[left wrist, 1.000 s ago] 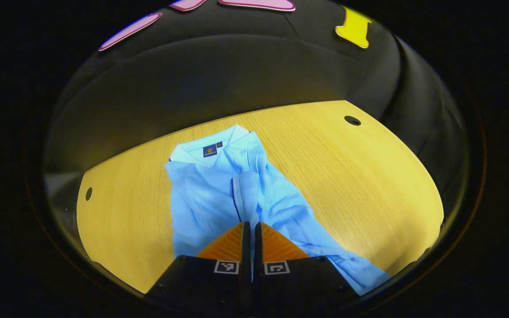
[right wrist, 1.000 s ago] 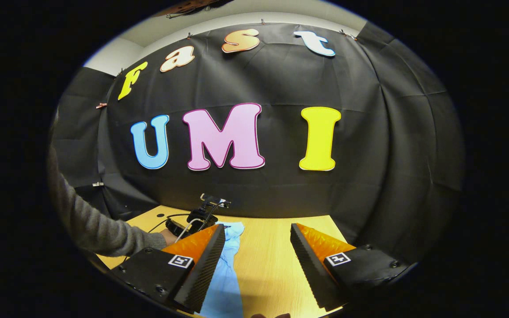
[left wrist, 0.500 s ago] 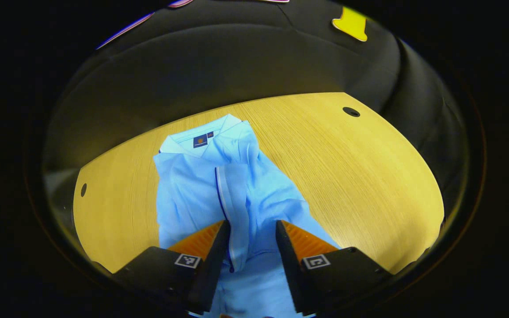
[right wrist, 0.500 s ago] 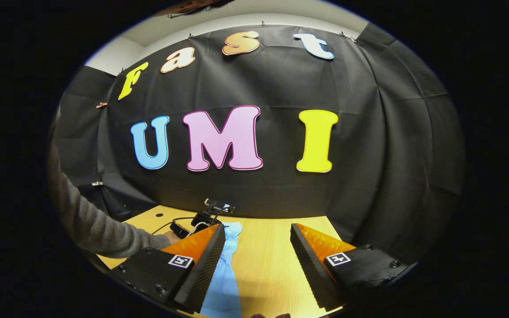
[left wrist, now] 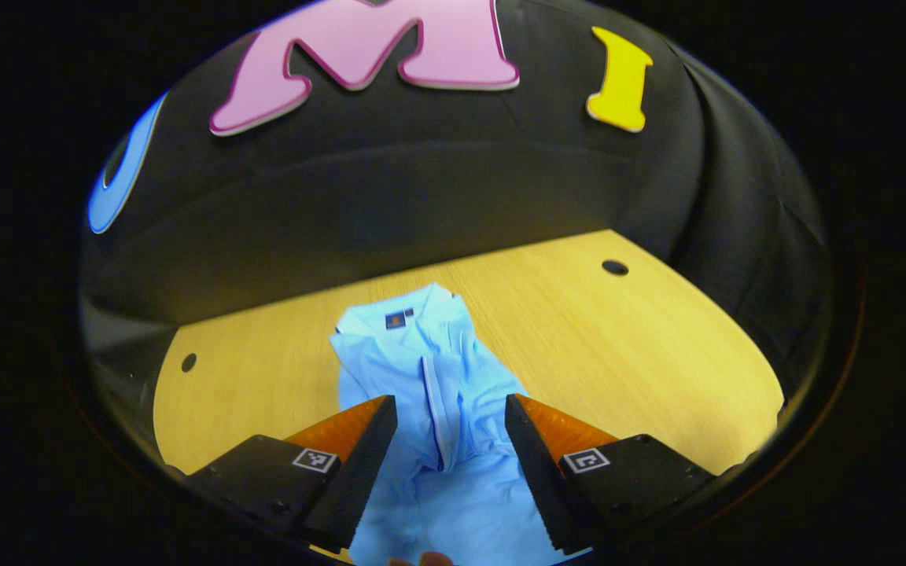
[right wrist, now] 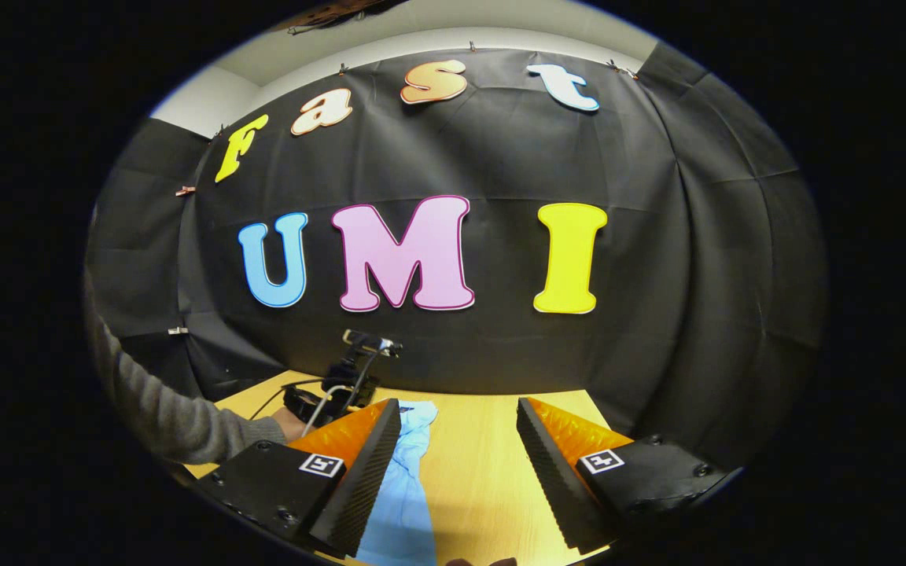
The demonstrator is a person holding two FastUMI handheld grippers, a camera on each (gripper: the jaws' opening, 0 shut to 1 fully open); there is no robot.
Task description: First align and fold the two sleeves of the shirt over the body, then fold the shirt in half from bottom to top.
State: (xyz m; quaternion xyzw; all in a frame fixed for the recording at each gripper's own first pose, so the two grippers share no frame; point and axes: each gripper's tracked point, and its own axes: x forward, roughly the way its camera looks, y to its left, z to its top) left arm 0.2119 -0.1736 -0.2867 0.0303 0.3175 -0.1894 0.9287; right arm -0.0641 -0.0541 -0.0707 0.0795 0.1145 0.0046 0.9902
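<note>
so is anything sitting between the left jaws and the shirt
Nothing visible does. The left gripper is open right above the shirt, its jaws spread either side of the folded sleeve, with bare table around it.

The left gripper view is riding close above the desk, tilting down over the shirt toward the booth wall at 12 o'clock. The right gripper view is sitting low by the desk edge, facing nearly level at that wall. Both are sharing the shirt, the desk and the wall; the left tool is appearing at 9 o'clock.
</note>
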